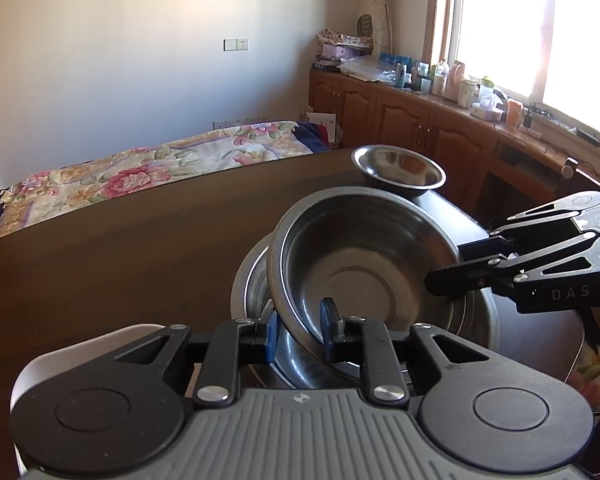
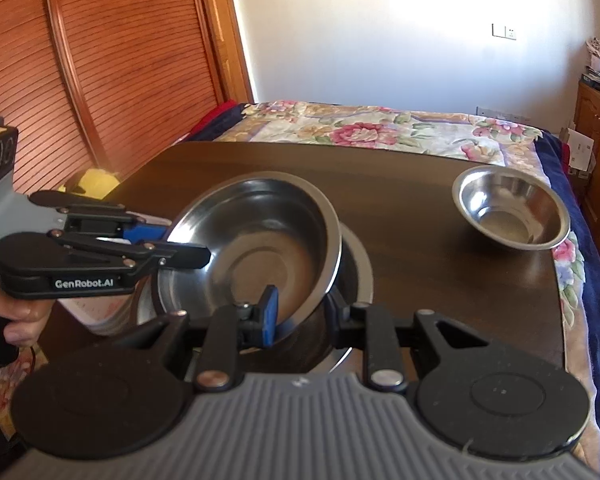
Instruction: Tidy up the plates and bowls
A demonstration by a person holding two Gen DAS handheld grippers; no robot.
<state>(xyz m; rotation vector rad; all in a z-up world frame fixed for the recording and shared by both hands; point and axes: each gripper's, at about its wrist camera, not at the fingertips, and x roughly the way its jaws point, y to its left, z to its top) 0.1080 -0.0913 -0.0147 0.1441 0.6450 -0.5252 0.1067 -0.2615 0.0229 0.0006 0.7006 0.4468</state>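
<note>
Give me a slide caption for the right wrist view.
Both grippers hold a tilted steel bowl over a stack, smaller bowl apart on the table.

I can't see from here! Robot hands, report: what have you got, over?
Left gripper and right gripper both clamp the tilted steel bowl, above a bigger basin. Small bowl apart on the table. Nothing in the way.

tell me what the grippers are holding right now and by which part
Both hold the tilted steel bowl by its rim: the left gripper pinches the near edge in its view, the right gripper the opposite edge, above the larger basin.
</note>
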